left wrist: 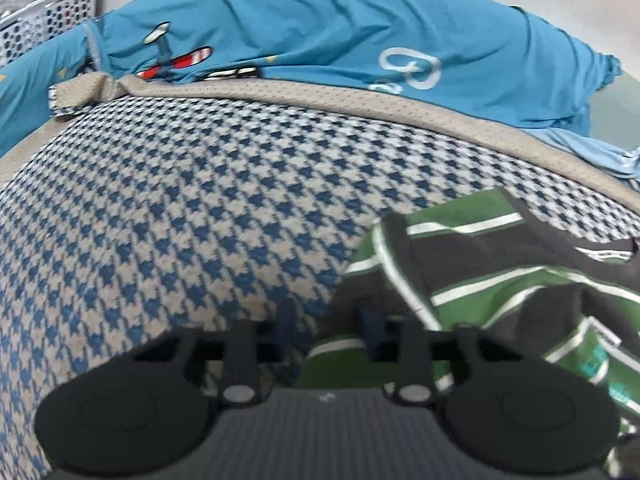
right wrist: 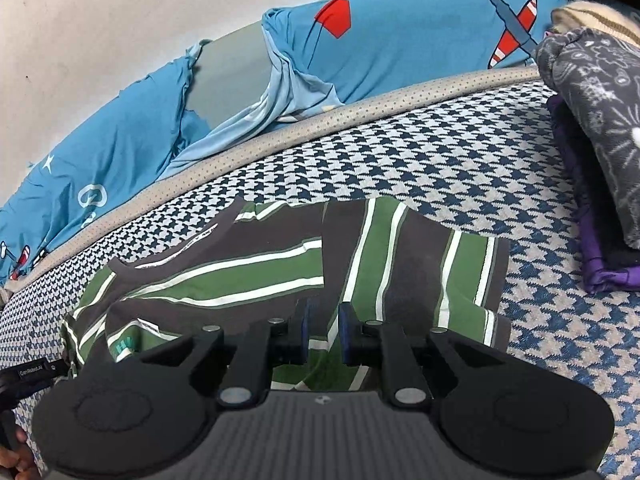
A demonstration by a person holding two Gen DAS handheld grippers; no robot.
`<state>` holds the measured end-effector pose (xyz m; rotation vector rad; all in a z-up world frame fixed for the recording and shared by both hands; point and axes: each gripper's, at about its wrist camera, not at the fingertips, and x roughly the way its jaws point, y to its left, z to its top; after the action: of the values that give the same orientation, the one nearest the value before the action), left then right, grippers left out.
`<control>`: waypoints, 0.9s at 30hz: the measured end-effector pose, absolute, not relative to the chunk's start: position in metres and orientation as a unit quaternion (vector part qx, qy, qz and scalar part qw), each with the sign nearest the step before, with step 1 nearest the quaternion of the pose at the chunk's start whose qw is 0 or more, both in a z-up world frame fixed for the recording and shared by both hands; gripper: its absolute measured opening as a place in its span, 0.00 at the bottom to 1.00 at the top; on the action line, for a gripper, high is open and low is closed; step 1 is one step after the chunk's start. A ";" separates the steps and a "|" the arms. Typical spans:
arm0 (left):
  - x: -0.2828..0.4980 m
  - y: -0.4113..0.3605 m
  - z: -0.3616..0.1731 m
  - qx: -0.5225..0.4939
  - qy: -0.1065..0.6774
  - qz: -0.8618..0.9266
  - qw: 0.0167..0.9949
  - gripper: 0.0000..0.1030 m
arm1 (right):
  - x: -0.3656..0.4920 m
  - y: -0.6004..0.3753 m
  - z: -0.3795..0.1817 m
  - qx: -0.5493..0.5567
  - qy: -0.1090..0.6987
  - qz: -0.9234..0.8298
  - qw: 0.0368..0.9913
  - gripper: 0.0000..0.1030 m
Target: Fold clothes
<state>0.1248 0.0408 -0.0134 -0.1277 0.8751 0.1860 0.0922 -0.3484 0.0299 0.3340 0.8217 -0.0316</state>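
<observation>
now, your right gripper (right wrist: 323,334) has its blue pads nearly together, with the green, grey and white striped shirt (right wrist: 304,276) showing in the narrow gap between them at lower centre; whether they truly pinch cloth or only sit over it you cannot tell. your left gripper (left wrist: 326,320) is blurred; its fingers look drawn in to a narrow gap at the shirt's left edge, over the houndstooth cover (left wrist: 180,208), and a hold on fabric cannot be confirmed there either. the shirt lies partly folded in the middle of the right wrist view, and at lower right in the left wrist view. the risk, as i judge it: if only one layer is caught, lifting would peel the fold open; pulling unevenly would skew the stripes and drag the cover. count one striped shirt, one blue aeroplane-print sheet (right wrist: 400,40) along the top, one stack of folded clothes (right wrist: 600,128) at the right edge showing a grey patterned piece over a purple one, and one white perforated basket (left wrist: 52,12) at upper left in the left wrist view.
</observation>
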 end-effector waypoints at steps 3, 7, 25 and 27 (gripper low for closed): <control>0.127 0.052 -0.004 -0.071 0.405 0.116 0.904 0.10 | 0.093 -0.348 0.031 0.160 0.396 -0.014 0.904 0.14; 0.134 0.071 0.001 -0.087 0.392 0.156 0.903 0.10 | 0.095 -0.349 0.030 0.162 0.396 -0.016 0.904 0.14; 0.151 0.054 -0.011 -0.116 0.418 0.098 0.896 0.52 | 0.105 -0.346 0.023 0.162 0.410 -0.005 0.898 0.14; 0.156 0.056 -0.014 -0.120 0.422 0.104 0.893 0.52 | 0.106 -0.345 0.023 0.162 0.411 -0.005 0.897 0.14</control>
<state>0.1558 0.0562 -0.0138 -0.2480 0.8758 0.2150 0.1056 -0.3455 0.0231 0.3353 0.8505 -0.0095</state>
